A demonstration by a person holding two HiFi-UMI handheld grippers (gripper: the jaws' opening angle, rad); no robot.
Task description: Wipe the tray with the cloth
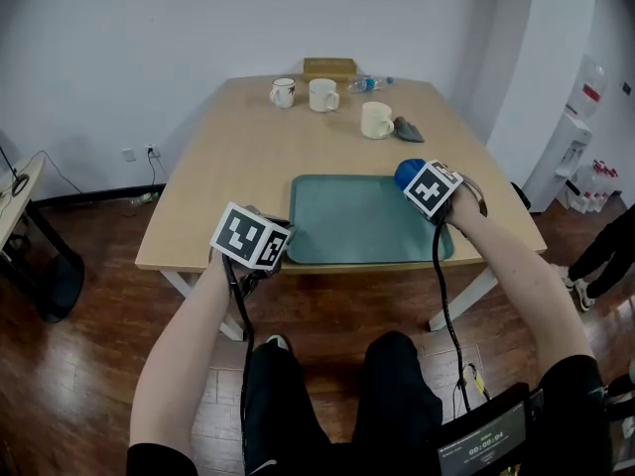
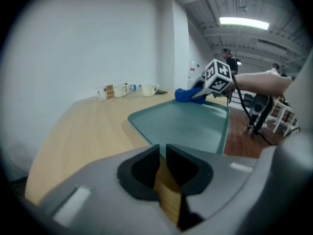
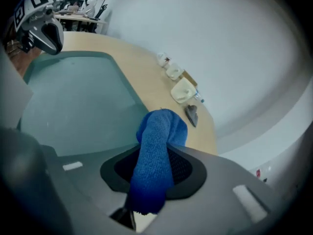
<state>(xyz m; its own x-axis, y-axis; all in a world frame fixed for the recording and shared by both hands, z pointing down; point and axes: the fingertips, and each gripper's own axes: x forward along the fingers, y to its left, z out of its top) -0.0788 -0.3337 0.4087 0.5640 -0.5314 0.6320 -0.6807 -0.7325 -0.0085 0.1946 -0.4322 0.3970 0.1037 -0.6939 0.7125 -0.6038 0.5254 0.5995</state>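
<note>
A green tray [image 1: 347, 221] lies on the wooden table [image 1: 233, 167] near its front edge. My right gripper [image 1: 411, 179] is over the tray's far right corner, shut on a blue cloth [image 3: 157, 146] that bunches out past the jaws. In the head view the cloth [image 1: 406, 172] shows just beyond the marker cube. My left gripper [image 1: 282, 243] sits low at the tray's front left corner with its jaws together and nothing between them. In the left gripper view only bare table wood shows under that gripper [image 2: 162, 153], and the tray [image 2: 186, 129] starts a little ahead of it.
At the table's far end stand three cups [image 1: 322, 95], a wooden box [image 1: 329, 67], a lying water bottle [image 1: 367, 84] and a small dark grey object [image 1: 408, 128]. A water dispenser [image 1: 573, 147] stands at the right wall. The floor is dark wood.
</note>
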